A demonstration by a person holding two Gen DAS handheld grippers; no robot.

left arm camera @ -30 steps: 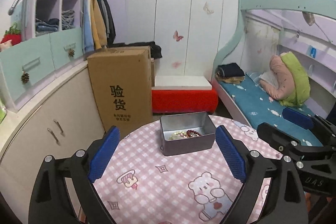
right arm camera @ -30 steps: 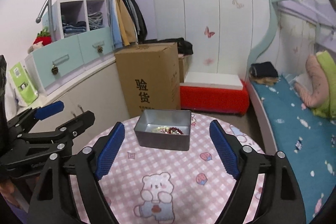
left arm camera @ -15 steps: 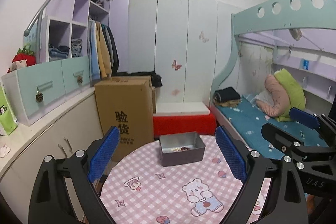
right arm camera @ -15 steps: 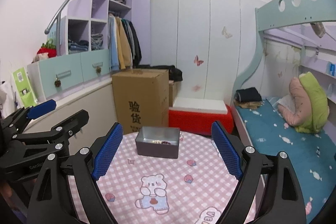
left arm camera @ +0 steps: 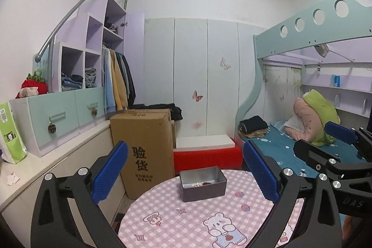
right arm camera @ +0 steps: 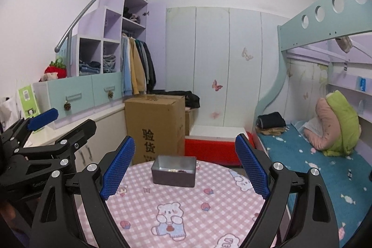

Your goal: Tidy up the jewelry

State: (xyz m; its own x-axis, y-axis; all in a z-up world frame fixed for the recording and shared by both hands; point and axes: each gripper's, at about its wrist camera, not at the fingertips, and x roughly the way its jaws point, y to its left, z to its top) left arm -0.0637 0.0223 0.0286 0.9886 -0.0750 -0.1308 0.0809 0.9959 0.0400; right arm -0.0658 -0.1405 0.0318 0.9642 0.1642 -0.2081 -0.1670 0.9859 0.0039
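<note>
Pink-checked cloth covers the round table (left arm camera: pixel 186 220), whose left rim toward the cardboard box (left arm camera: pixel 144 150) only the left wrist view shows whole. Left hand-held gripper (left arm camera: pixel 184 174) is opening, empty. Right hand-held gripper (right arm camera: pixel 186 166) is spread, empty; the jewelry tin (right arm camera: pixel 174 170) sits near the far rim.

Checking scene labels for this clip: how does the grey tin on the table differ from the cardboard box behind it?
The grey tin is low, metal and open-topped, with beads lying inside; the cardboard box is tall, brown and closed, printed with dark characters. The tin sits on the pink checked tablecloth; the box stands beyond the table by the cabinets. Both are rectangular and upright, and neither gripper touches them.
</note>
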